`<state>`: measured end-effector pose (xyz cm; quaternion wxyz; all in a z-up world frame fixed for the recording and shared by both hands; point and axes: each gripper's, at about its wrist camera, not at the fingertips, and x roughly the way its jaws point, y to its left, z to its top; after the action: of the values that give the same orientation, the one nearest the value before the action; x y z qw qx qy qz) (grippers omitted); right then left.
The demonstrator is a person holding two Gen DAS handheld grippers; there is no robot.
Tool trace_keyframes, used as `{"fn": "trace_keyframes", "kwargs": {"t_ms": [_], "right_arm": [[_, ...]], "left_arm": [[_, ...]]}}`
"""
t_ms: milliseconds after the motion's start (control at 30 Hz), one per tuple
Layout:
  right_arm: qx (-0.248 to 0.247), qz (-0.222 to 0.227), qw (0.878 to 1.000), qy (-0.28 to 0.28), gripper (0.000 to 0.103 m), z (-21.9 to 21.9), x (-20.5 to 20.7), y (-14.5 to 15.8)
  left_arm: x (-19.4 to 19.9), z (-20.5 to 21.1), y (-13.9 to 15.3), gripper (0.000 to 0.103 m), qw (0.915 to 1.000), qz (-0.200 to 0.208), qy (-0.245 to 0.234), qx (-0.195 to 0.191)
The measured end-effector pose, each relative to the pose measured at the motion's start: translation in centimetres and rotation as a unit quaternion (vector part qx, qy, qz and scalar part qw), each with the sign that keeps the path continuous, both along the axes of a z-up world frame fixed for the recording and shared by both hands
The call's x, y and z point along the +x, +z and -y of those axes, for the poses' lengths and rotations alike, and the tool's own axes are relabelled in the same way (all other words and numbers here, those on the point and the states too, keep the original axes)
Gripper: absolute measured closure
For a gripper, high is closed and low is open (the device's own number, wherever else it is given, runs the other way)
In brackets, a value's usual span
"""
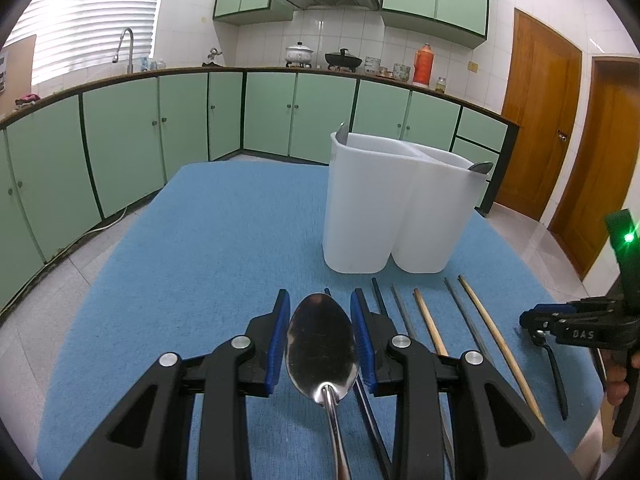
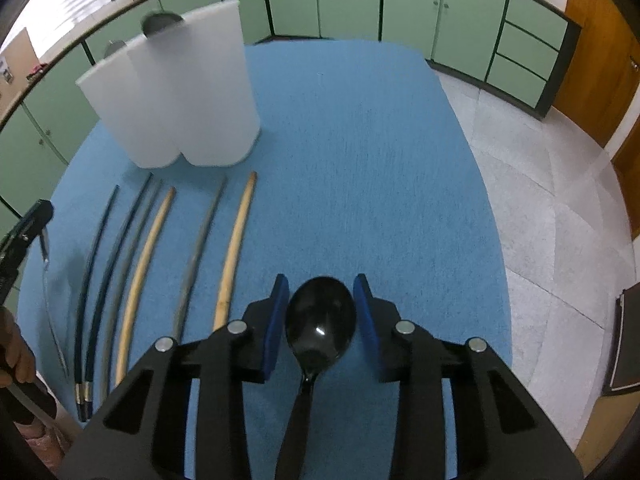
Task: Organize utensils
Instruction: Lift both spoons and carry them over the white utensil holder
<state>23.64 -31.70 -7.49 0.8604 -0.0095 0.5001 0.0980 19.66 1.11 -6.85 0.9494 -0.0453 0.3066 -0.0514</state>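
The left tool (image 1: 320, 334) is closed on a steel spoon (image 1: 322, 348), its blue pads pressing the sides of the bowl, the handle running back toward the person. The right tool (image 2: 321, 322) has a black spoon (image 2: 320, 322) between its pads in the same way, handle trailing back; the pads stand right at the bowl's sides, and I cannot tell for sure whether they press on it.

The landmark is the white holder (image 1: 400, 204) on the blue worktop (image 1: 200, 240). Six chopsticks (image 1: 430, 328) lie in a row just in front of it, their long axes pointing toward it. From the left tool the holder lies ahead and slightly right; from the right tool it lies ahead and well to the left. The left hand looks nearer to it. Two spoon bowls already poke above its rim.
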Motion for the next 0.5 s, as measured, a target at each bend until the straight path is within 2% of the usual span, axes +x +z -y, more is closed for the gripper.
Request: {"fn": "trace_keyframes", "kwargs": {"t_ms": [233,367,500], "right_arm": [[0.034,0.091,0.995,0.010,0.071,0.5,-2.2,3.8],[0.055,0.150,0.987,0.009,0.071,0.8,-3.2,6.0],[0.072,0.190,0.979,0.006,0.071,1.2,-3.6,7.8]], "left_arm": [[-0.8,-0.2,1.5,0.072,0.9997,0.024,0.003,-0.008],[-1.3,-0.7,2.9,0.072,0.9987,0.047,0.008,-0.017],[-1.7,-1.3,4.6,0.072,0.9969,0.075,0.012,-0.022]]}}
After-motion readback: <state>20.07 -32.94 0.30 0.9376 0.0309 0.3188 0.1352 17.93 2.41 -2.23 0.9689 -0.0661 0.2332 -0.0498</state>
